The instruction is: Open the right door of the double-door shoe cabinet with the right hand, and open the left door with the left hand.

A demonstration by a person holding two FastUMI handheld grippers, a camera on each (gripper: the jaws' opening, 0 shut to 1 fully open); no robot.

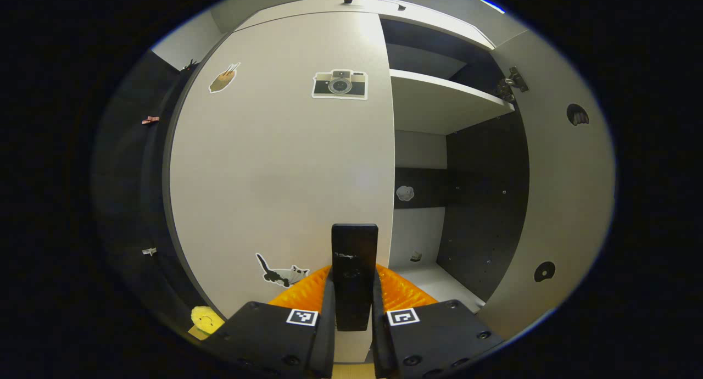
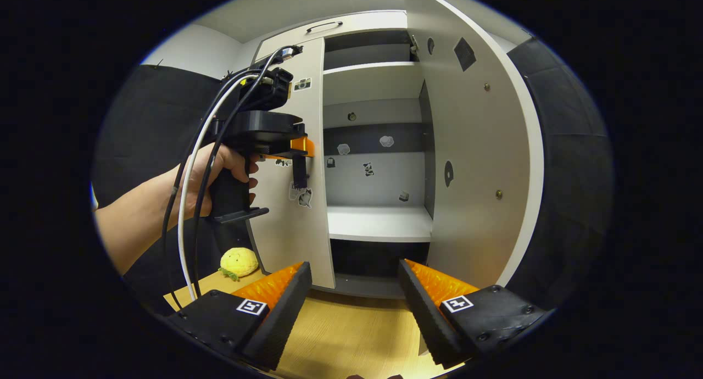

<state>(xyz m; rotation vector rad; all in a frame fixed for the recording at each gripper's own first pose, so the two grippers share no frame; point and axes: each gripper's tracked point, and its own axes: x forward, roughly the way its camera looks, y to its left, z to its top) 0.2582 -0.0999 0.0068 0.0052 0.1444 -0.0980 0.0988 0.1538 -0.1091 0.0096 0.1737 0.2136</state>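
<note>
**Left door gripped, not yet swung**

Left gripper view: your left gripper has its jaws clamped on the black handle of the left door, which is white, stickered and closed. The right door already stands wide open at the right, showing a shelf.

Right gripper view: your right gripper hangs free over the worktop, jaws apart, facing the cabinet. Your hand holds the left gripper at the handle. Pull straight rather than along the hinge arc and the handle could slip out of the jaws.
</note>
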